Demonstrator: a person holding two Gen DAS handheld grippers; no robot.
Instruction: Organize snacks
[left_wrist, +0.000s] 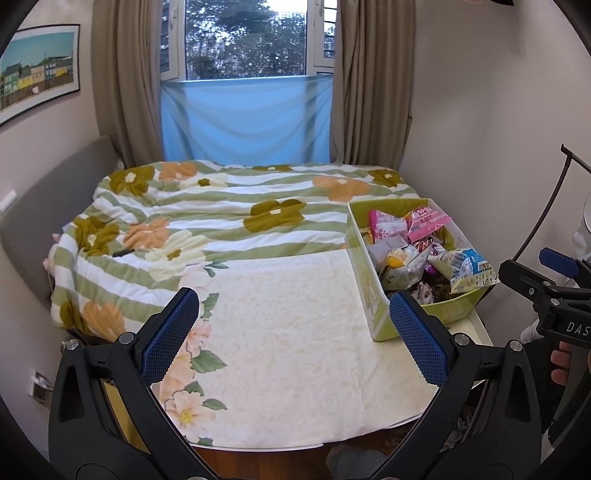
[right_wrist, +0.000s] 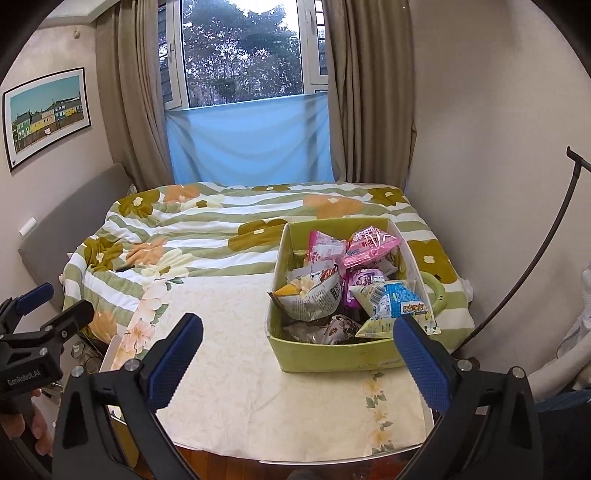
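Bed (right_wrist: 229, 369) with a cream cloth spread over its near end; a green box (right_wrist: 332, 360) of snack packets stands at the cloth's far right corner, by the right edge of the bed. Packets are piled loosely inside, the blue-and-white packet (right_wrist: 397, 306) and the pink packet (right_wrist: 369, 243) riding above the rim. Both grippers are released and empty, jaws wide apart. The right gripper (right_wrist: 299, 358) hovers over the near edge, the box just beyond it and slightly right of centre, not touching. The left gripper (left_wrist: 293, 339) hovers over bare cloth, the box (left_wrist: 373, 314) beyond its right finger (left_wrist: 417, 339) and apparently apart from it.

Likely risks: the light cardboard box may slide or tip off the right edge if pushed; a grasp on crinkled film may slip, or catch two overlapping packets at once; the soft bedding gives no firm support, so a packet set down may roll.
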